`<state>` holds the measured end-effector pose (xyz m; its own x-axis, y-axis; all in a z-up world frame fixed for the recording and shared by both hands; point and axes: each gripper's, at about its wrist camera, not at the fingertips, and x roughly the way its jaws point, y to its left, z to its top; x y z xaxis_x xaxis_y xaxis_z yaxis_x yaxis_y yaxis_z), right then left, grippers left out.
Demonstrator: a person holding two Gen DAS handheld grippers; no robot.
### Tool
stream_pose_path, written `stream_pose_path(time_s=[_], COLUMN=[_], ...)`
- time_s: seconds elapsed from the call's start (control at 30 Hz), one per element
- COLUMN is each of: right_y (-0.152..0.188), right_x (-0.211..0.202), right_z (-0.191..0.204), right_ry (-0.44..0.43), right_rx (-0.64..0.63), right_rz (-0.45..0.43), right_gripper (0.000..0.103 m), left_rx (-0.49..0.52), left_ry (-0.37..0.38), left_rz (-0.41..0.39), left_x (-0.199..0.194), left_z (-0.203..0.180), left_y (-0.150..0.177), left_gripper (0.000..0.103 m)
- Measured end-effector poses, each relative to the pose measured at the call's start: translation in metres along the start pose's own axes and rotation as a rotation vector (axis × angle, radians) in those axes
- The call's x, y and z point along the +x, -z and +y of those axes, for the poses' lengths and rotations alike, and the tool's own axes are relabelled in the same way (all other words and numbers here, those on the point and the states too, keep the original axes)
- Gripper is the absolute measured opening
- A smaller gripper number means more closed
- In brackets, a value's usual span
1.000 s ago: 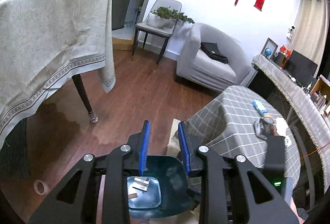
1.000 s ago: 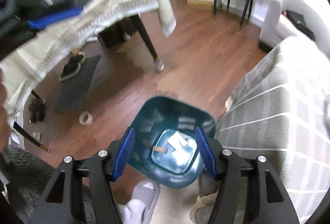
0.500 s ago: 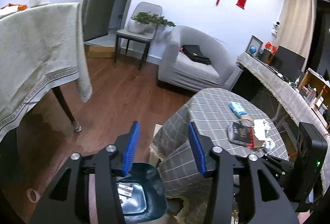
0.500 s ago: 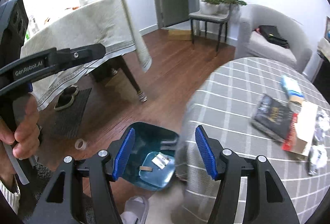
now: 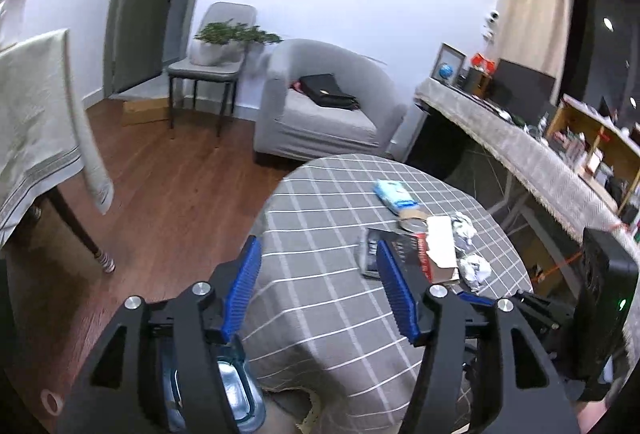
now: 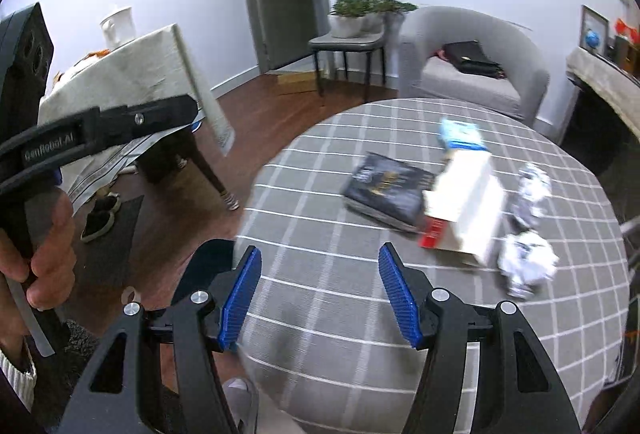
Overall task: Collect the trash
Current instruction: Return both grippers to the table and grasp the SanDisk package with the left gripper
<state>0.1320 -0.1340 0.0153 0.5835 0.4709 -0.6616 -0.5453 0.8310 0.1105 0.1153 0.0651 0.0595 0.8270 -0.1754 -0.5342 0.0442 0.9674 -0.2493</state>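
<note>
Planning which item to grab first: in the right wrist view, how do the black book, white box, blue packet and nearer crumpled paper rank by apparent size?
1. black book and white box: similar, not ranked
2. nearer crumpled paper
3. blue packet, though it lies farthest away

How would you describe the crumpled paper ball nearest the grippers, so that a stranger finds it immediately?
Start at the round table with the grey checked cloth. Beside the white and red box lie two crumpled paper balls; take the nearer ball, at the box's near corner. The farther ball lies beside the box's long side.
</note>
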Motion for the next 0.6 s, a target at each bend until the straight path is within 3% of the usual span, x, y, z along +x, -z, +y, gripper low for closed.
stream_pose_path(time_s=[0.6], right_y=[0.033], right_x=[-0.040], right_z=[-0.103], right_ry=[0.114], right_rx=[0.147], right_rz=[-0.042], right_gripper=[0.062], left_rx=[0.183], left_ry=[0.137], left_rz=[0.135], left_x=[0.088], left_z=[-0.109], left_y=[0.014], left_gripper=[0.068])
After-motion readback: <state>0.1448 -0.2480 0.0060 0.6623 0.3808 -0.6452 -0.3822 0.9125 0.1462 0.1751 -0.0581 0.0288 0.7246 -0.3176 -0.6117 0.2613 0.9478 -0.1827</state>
